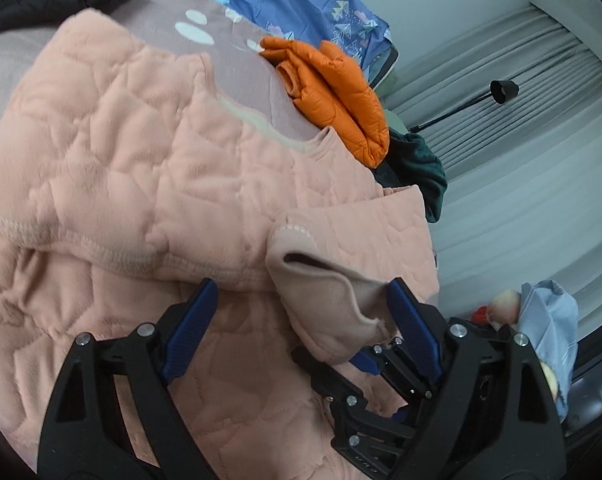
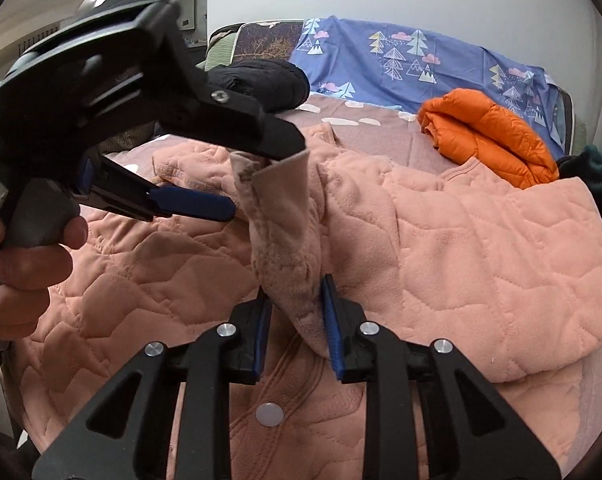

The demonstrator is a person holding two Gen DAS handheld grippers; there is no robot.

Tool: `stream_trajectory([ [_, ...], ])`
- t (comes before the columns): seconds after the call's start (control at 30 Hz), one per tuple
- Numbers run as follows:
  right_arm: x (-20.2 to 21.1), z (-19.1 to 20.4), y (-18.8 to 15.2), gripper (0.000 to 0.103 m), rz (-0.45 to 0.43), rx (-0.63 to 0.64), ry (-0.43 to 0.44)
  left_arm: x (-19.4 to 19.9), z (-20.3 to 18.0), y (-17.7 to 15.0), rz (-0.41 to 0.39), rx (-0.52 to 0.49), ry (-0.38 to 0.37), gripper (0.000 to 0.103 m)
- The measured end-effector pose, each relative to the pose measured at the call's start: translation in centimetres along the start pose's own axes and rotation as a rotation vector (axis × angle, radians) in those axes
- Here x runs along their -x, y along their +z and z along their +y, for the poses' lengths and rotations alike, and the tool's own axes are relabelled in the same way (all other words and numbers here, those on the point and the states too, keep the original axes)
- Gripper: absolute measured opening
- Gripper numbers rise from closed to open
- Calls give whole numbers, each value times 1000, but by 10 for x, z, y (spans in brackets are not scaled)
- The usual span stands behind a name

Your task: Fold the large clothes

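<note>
A large pink quilted fleece jacket (image 1: 133, 160) lies spread on the bed; it also fills the right wrist view (image 2: 481, 248). Its beige sleeve cuff (image 2: 285, 240) stands raised above the jacket body. My right gripper (image 2: 297, 316) is shut on the lower part of the cuff. My left gripper (image 1: 301, 300) is open, with the cuff (image 1: 325, 292) resting against its right finger. In the right wrist view the left gripper (image 2: 261, 180) is at the left with its jaws wide apart around the cuff's top edge.
A folded orange puffer jacket (image 1: 333, 92) lies beyond the pink jacket, also in the right wrist view (image 2: 489, 136). A black jacket (image 2: 261, 80) lies at the back left. A dark green garment (image 1: 417, 172) sits at the bed's edge. A blue patterned sheet (image 2: 413, 60) covers the back.
</note>
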State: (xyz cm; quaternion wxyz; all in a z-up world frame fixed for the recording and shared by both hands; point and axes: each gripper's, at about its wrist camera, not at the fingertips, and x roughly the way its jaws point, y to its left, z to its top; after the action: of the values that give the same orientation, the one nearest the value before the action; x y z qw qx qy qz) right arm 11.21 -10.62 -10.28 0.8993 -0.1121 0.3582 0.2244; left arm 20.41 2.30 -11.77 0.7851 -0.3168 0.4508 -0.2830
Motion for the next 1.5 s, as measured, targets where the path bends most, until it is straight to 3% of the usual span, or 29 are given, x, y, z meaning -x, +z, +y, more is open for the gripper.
stream_trajectory([
  [0.17,-6,25,-5,26,16,132,-58,5,4,-1,-2,39,-62,88],
  [0.37,-7,29,-7,28,14,168,-65,-1,6,-5,28,31,-16,85],
  [0.43,-4,33,-8,30,12,188,-48,-6,7,-6,46,23,10,70],
  [0.47,-4,34,-7,31,10,194,-42,-10,8,-6,59,26,18,56],
  [0.5,-3,34,-7,32,8,198,-38,-13,9,-7,66,34,20,35],
  [0.57,-2,33,-6,32,8,191,-24,-18,11,-9,79,42,32,14],
  [0.7,10,25,-5,55,-21,141,0,-12,-2,-7,56,-11,10,11],
  [0.87,46,-3,-6,56,-92,-14,48,1,-38,11,29,-81,-50,11],
  [1.0,85,-50,-9,59,-168,-185,85,19,-61,38,-9,-68,-156,11],
  [1.2,124,-141,-11,59,-270,-457,14,74,-90,92,-144,-95,-248,11],
  [1.33,111,-185,-7,59,-234,-585,-18,94,-78,101,-186,-91,-211,11],
  [1.5,92,-182,-13,59,-227,-641,61,67,-16,75,-82,-49,-47,11],
])
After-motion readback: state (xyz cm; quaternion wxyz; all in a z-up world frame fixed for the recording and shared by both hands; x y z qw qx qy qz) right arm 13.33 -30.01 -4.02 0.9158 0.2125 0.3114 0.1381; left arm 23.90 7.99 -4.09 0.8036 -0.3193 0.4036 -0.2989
